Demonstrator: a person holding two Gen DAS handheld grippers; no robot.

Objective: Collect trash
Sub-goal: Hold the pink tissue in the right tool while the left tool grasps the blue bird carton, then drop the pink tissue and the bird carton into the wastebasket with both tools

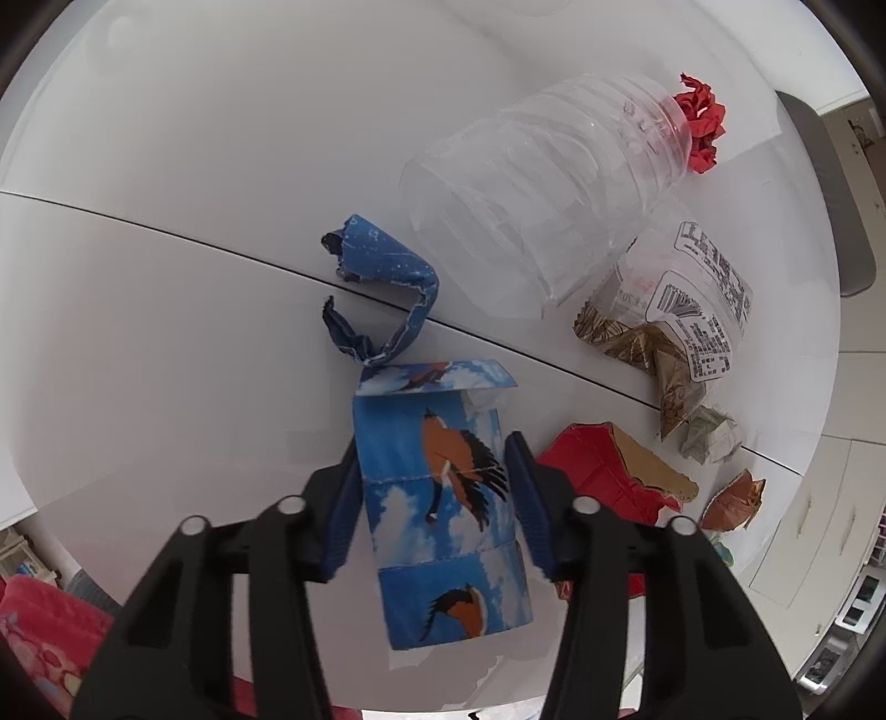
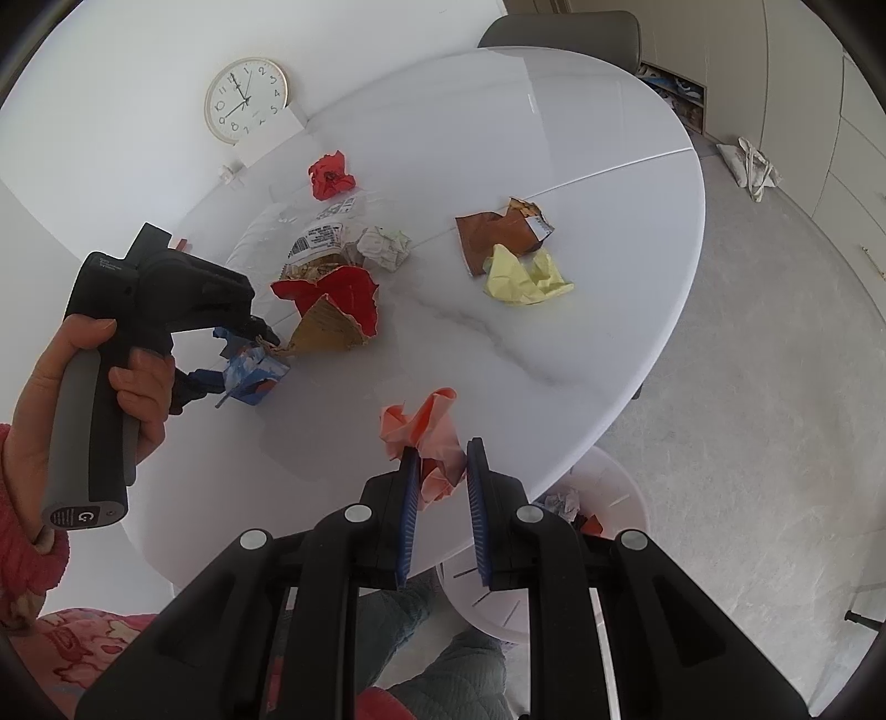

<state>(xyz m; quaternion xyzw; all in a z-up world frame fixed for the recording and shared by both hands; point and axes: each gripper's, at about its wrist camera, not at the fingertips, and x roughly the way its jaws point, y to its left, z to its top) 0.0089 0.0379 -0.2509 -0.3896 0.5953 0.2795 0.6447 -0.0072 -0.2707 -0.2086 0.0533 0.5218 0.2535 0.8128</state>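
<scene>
My left gripper [image 1: 432,454] is shut on a blue carton with a bird print [image 1: 437,498], held just above the white table [image 1: 166,277]; it shows too in the right wrist view [image 2: 255,374]. My right gripper [image 2: 440,451] is shut on a crumpled pink paper [image 2: 426,437] near the table's front edge. Other trash lies on the table: a clear plastic bottle [image 1: 548,188], a torn blue strip [image 1: 376,288], a red crumpled paper [image 1: 703,127], a labelled snack bag [image 1: 675,310], a red and brown wrapper [image 2: 338,310], a brown wrapper [image 2: 498,232] and a yellow paper [image 2: 526,277].
A white bin [image 2: 598,531] with some trash in it stands on the floor under the table's front edge. A clock [image 2: 246,99] leans on the wall at the back. A grey chair [image 2: 559,27] stands at the far side. A crumpled white paper [image 2: 385,246] lies mid-table.
</scene>
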